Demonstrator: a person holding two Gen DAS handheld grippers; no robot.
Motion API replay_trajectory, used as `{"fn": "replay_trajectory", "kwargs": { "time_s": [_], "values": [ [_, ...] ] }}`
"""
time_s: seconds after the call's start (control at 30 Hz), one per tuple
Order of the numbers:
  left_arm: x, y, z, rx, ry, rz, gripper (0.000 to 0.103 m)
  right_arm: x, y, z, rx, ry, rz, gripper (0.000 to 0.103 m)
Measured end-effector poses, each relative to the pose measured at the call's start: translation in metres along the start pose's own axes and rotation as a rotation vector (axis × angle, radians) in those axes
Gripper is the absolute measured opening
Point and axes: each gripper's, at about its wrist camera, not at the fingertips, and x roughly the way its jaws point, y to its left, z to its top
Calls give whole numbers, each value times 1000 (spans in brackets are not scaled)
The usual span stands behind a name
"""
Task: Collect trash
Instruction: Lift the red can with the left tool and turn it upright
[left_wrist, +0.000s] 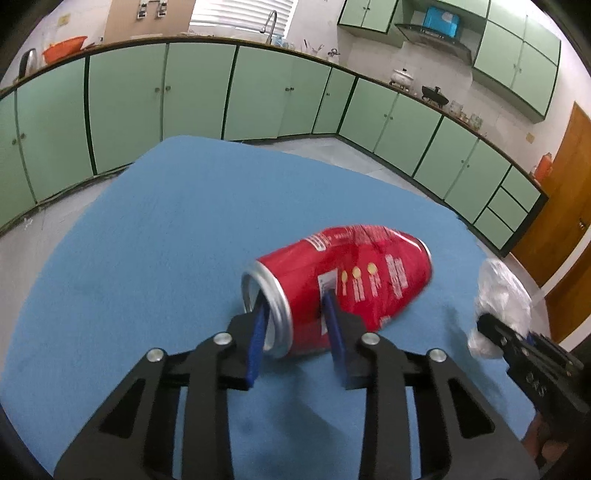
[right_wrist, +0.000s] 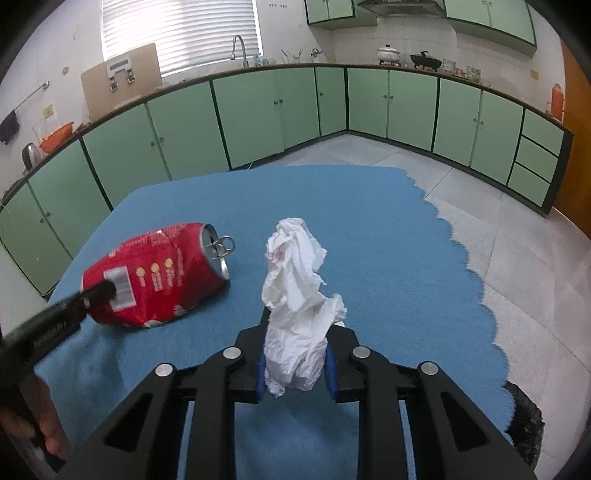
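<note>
The red can (left_wrist: 343, 284) is pinched at its base end by the left gripper (left_wrist: 295, 325), one blue pad (left_wrist: 258, 332) slid against the concave bottom and the other pressed on the dented side wall, so only the rim edge is really clamped. The can is found at about five o'clock on the blue cloth (left_wrist: 155, 240) in the left wrist view, seemingly tipped up from it, its long axis running from the gripper out toward two o'clock, the opened top with its raised pull tab (right_wrist: 223, 245) pointed away from the hand. A slip is judged the main risk: a thin, crumpled wall gripped off-centre can be expected to pivot or be squeezed out once lifted, and any dregs could be spilled through the mouth if the far end is dipped. The crumpled white tissue (right_wrist: 299, 295) is held low down by the right gripper (right_wrist: 295, 369), its jaws closed on the wad, with the loose upper part standing toward twelve o'clock near the middle of the cloth. A tear or a dropped shred could be caused by a quick swing.
</note>
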Motion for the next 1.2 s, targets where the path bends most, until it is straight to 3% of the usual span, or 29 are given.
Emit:
{"fn": "replay_trajectory", "kwargs": {
  "time_s": [0.13, 0.3, 0.37, 0.4, 0.43, 0.6, 0.73, 0.97, 1.03, 1.1, 1.2],
  "values": [
    [-13, -26, -25, 53, 17, -34, 19, -13, -7, -2, 8, -13, -3, 23],
    [-18, -39, -49, 80, 62, -74, 20, -24, -19, -6, 21, -18, -18, 24],
    [-23, -35, -47, 73, 41, -67, 37, -27, -24, -7, 26, -18, -24, 24],
    [-27, -33, -44, 69, 23, -59, 52, -27, -26, -8, 28, -16, -25, 24],
    [-30, -32, -41, 68, 1, -44, 58, -26, -27, -9, 29, -14, -25, 24],
    [-26, -23, -18, 81, -28, -10, 73, -25, -30, -13, 36, -5, -19, 24],
    [0, -15, 1, 82, 25, -28, 81, -23, -28, -12, 31, -4, -18, 24],
    [43, -4, 9, 71, 134, -110, 79, -17, -28, -13, 15, 1, -24, 24],
    [45, -6, 5, 77, 138, -116, 61, -16, -29, -14, 13, 1, -27, 24],
    [43, -8, -1, 68, 134, -141, 51, -16, -29, -13, 11, 2, -27, 24],
    [33, -17, -10, 91, 91, -107, 45, -16, -28, -14, 6, -1, -34, 24]
  ]
}}
